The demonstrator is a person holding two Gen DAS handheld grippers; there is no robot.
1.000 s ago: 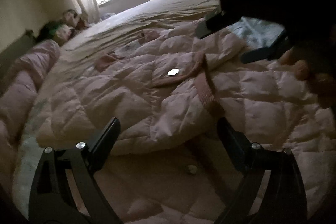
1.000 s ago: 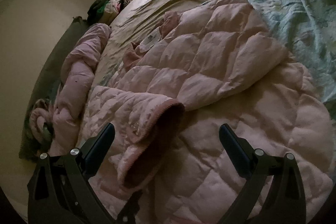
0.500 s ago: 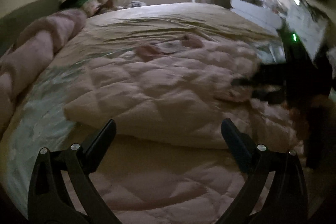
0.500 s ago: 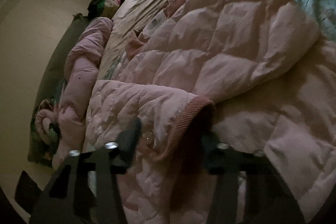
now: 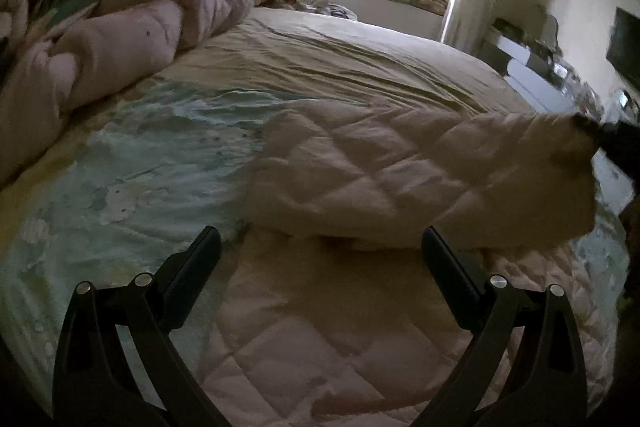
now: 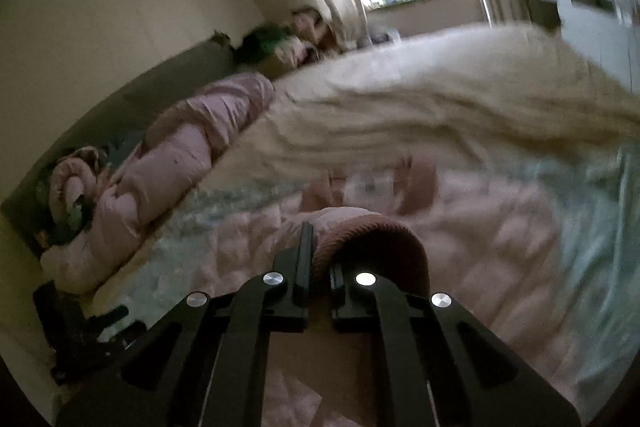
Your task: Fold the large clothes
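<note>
Both grippers, left gripper (image 5: 320, 247) and right gripper (image 6: 318, 263), are matte black, with flat fingers (image 5: 198, 259) and round silver screws (image 6: 365, 278).

You find no readable text here: no lettering, brand, number or sign on anything in either wrist view. A small pale patch near the jacket (image 6: 440, 227) collar could be a label, but it is too blurred to tell. The printed bedsheet (image 5: 132, 163) carries pictures only, no words.

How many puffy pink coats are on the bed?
2. One pink quilted coat lies spread in front, its sleeve cuff pinched by the right gripper. Another pink coat lies bunched by the headboard. More may be hidden.
</note>
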